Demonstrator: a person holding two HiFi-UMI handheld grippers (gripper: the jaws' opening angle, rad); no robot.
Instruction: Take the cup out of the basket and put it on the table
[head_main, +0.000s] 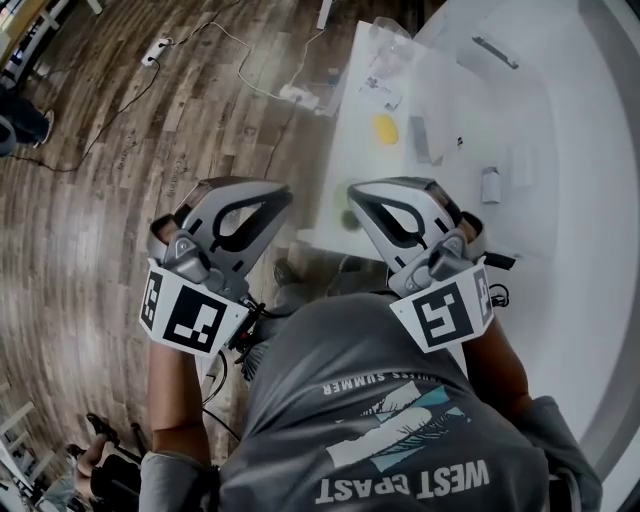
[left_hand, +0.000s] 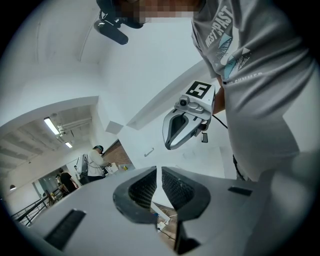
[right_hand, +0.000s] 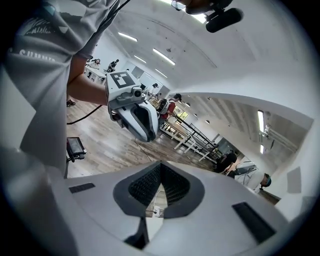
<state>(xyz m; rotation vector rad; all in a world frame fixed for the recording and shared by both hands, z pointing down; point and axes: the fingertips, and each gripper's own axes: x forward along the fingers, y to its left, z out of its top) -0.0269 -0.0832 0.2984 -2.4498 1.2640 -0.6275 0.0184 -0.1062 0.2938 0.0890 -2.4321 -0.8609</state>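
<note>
I cannot make out a cup or a basket in any view. In the head view both grippers are held up close to the person's chest with their jaws pointing forward. My left gripper (head_main: 272, 203) hangs over the wooden floor and is shut with nothing between its jaws (left_hand: 159, 171). My right gripper (head_main: 360, 197) is at the near corner of the white table (head_main: 560, 250), also shut and empty (right_hand: 161, 169). Each gripper shows in the other's view: the right gripper (left_hand: 181, 129) and the left gripper (right_hand: 136, 116).
The white table carries a yellow object (head_main: 385, 128), a small grey item (head_main: 490, 185) and clear plastic pieces (head_main: 385, 70) at the far end. A power strip with cables (head_main: 298, 96) lies on the wooden floor (head_main: 110, 200). People stand in the background (left_hand: 95, 162).
</note>
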